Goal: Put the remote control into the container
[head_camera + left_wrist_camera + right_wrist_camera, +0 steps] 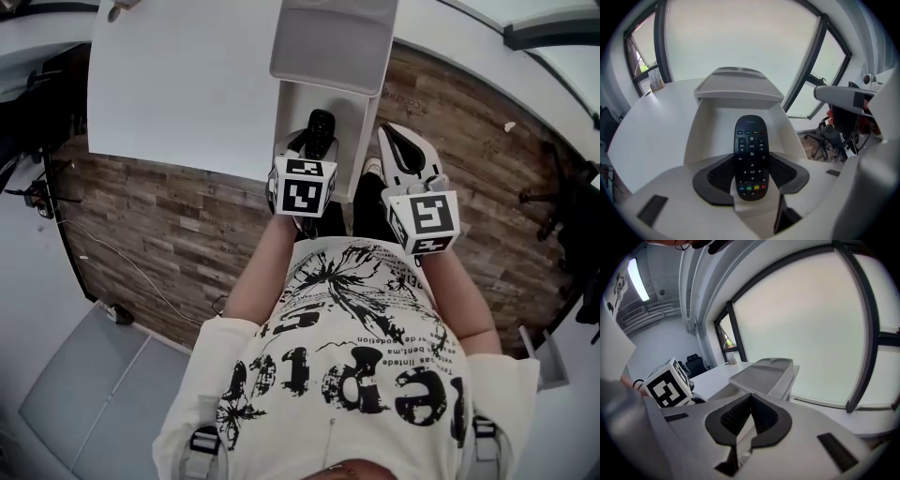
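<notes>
Left gripper [751,177] is seen closed part-way on the remote control [751,140], whose lower third is pinched between the dark ribbed pads [717,178]. The grip is taken low, it is judged, so that the long free end can be led into the opening first. The remote is held lengthwise toward twelve o'clock, buttons up, above the near end of the container [705,136], not yet laid inside it.

The right gripper [749,408] is carried at about three o'clock of the left one, its jaws brought fully together with nothing between them. It is presumably held aside so that the drop is left unobstructed.

The remote is a slim, glossy black oval bar, set with small rubbery keys and a row of coloured ones. The container is a smooth white trough with matte, hard-looking walls that flare outward. A grey tray [738,89] with a shallow moulded rim is set across its far end. A plain white table [178,75] lies at ten o'clock, and plank-patterned flooring [169,225] is seen below it.
</notes>
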{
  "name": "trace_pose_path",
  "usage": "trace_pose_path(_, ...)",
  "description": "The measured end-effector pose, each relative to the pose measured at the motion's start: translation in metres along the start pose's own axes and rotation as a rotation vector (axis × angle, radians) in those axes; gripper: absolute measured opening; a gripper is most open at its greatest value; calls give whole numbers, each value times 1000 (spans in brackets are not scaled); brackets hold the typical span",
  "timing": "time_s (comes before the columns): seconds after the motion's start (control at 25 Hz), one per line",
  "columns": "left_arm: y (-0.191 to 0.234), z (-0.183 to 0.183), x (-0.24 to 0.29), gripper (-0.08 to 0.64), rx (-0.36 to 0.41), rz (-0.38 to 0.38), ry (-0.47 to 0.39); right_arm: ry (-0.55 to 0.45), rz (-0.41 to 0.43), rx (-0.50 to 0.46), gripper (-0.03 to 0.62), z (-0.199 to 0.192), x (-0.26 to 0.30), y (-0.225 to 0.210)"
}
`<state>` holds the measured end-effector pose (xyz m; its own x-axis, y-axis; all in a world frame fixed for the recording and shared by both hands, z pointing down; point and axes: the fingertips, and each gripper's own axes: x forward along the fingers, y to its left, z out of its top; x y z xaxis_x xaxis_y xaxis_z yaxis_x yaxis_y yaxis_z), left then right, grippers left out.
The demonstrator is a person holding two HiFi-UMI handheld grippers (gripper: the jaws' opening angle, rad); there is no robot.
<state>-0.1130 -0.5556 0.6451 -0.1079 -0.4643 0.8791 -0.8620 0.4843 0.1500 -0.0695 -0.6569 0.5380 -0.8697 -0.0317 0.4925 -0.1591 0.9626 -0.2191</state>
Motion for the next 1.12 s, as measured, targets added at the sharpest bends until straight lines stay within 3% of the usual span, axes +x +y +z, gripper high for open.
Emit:
trace_pose_path(0.44, 0, 2, 7, 235, -18, -6, 34, -1, -36, 18, 3, -1, -6, -8)
trace_pose_path(0.64, -4, 0, 12, 235, 35, -13, 19, -14, -49, 20, 3, 4, -8, -9)
trace_pose_path(0.8, -8, 12, -5, 235, 29, -27, -27, -23, -63, 12, 3, 5, -12, -10)
trace_pose_path(1.12, -6, 36, -46, 217, 95, 0, -165, -41, -79, -4, 3, 10, -19, -2)
